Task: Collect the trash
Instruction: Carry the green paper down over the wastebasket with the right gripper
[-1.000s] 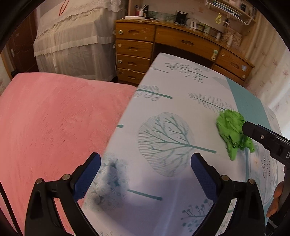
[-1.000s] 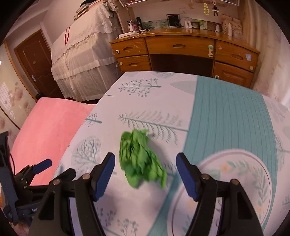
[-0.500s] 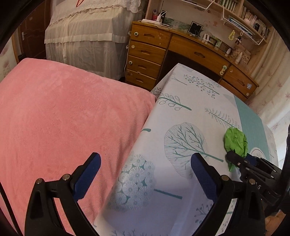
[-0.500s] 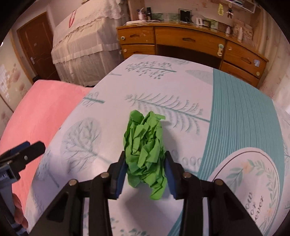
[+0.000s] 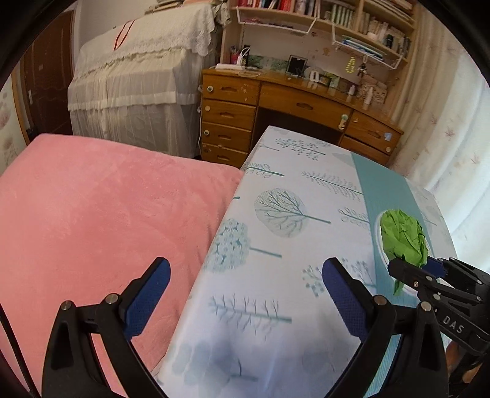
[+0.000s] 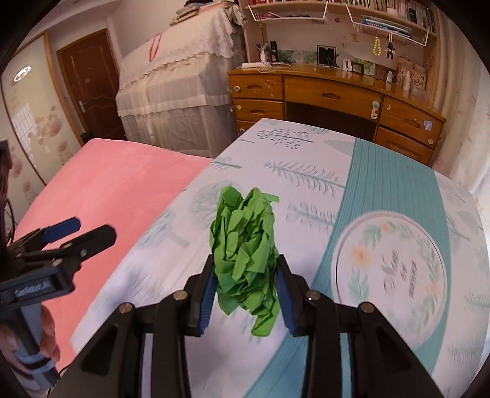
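A crumpled green paper ball [image 6: 245,251] is clamped between the blue pads of my right gripper [image 6: 246,298], lifted above the tree-print tablecloth [image 6: 306,171]. The ball also shows in the left wrist view [image 5: 402,237], held by the right gripper [image 5: 421,269] at the right edge. My left gripper [image 5: 245,294] is open and empty, over the table's left edge beside the pink cushion [image 5: 101,214]. It appears in the right wrist view [image 6: 70,231] at the left.
A wooden desk with drawers [image 6: 333,98] stands behind the table. A lace-covered piece of furniture [image 6: 174,88] stands at the back left, a brown door [image 6: 92,82] beyond it. Shelves [image 5: 337,24] hang above the desk.
My right gripper closed on the green paper ball and lifted it off the tablecloth. My left gripper pulled back and up, staying open.
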Demonstrator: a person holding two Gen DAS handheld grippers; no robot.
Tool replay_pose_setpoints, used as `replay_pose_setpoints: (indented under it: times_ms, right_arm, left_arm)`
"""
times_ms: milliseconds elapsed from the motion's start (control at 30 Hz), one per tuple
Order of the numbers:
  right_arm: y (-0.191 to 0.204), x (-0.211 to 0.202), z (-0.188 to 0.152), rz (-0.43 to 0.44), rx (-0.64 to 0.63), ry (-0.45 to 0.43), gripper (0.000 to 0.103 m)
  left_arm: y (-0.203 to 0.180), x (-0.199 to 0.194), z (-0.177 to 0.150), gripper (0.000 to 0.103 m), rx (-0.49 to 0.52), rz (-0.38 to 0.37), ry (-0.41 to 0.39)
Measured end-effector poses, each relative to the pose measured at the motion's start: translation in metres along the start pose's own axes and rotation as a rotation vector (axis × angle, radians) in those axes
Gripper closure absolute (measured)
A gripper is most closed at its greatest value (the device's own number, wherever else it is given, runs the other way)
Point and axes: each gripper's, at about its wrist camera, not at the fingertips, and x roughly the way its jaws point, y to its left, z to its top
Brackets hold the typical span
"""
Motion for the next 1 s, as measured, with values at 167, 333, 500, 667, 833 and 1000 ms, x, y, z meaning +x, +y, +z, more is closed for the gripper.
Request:
replay_pose_setpoints:
  times_ms: [167, 333, 500, 667, 833, 1000]
  right_arm:
    - [0.017, -0.052, -0.041, 0.030, 0.011, -0.025, 0.066]
    - [0.031, -0.091, -0.079, 0.058, 0.018, -0.053, 0.066]
    - [0.042, -0.124, -0.129, 0.062, 0.017, -0.073, 0.066]
    - [0.049, -0.141, -0.181, 0.044, 0.020, -0.075, 0.066]
    - [0.055, -0.146, -0.237, 0.027, 0.039, -0.049, 0.066]
    - [0.055, -0.138, -0.280, 0.012, 0.046, 0.010, 0.066]
  left_arm:
    - [-0.005, -0.047, -0.031, 0.004, 0.044, -0.058, -0.013]
    - [-0.015, -0.085, -0.068, 0.004, 0.108, -0.097, -0.018]
    - [-0.022, -0.111, -0.117, 0.004, 0.163, -0.148, -0.003]
    - [-0.024, -0.124, -0.176, 0.004, 0.216, -0.209, 0.030]
    - [-0.031, -0.124, -0.223, 0.004, 0.264, -0.246, 0.065]
    - [-0.042, -0.123, -0.260, 0.004, 0.307, -0.265, 0.071]
